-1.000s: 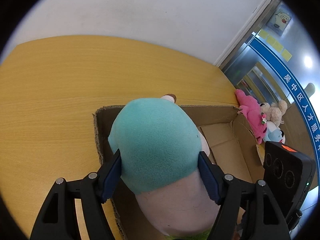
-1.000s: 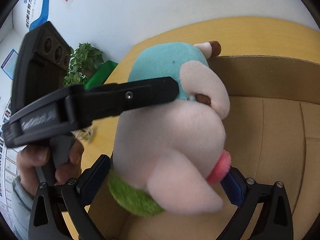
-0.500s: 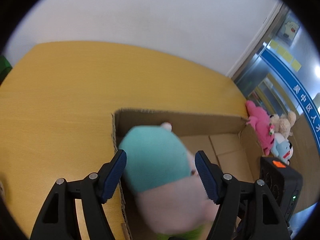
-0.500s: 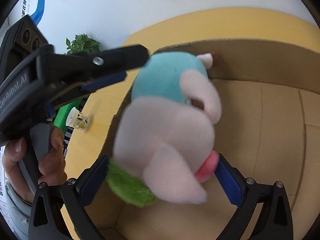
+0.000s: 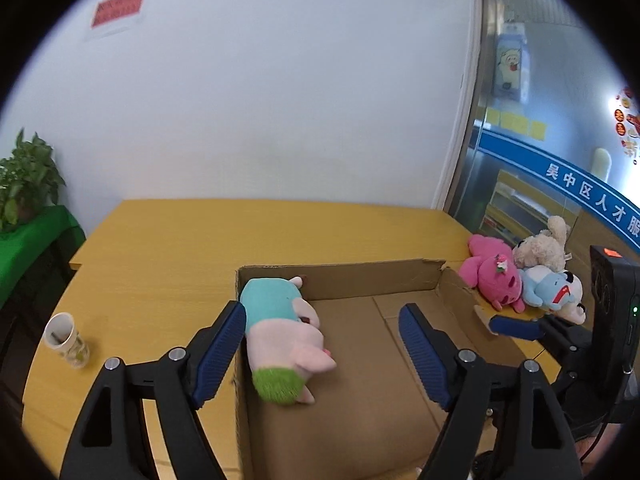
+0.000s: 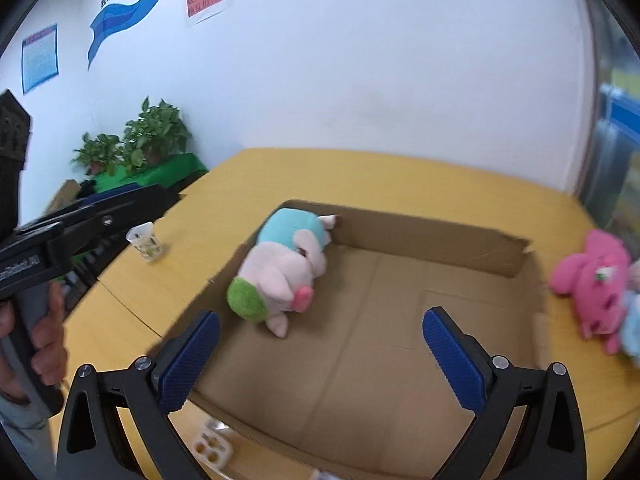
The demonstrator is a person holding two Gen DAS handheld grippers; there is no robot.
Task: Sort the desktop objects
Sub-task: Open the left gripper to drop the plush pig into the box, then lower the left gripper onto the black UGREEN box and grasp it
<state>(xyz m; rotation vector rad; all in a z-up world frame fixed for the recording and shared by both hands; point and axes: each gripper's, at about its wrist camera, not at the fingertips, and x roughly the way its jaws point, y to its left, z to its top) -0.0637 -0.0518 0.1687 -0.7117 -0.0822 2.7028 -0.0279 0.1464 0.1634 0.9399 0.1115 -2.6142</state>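
While both the left gripper (image 5: 322,344) and right gripper (image 6: 320,354) gape empty, a cardboard box (image 5: 360,276) sits on the yellow table (image 5: 168,248) by a white wall (image 5: 260,100).

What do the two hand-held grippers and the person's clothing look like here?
Each hand-held gripper, left and right, has black angular fingers with silver screws and blue ribbed pads. The left's body carries white lettering; the right's has an orange sticker. A grey sleeve shows.

Blue band (image 5: 576,184) on glass partition: white characters "吴中区人才服". Red wall notice (image 6: 207,0): print illegible.
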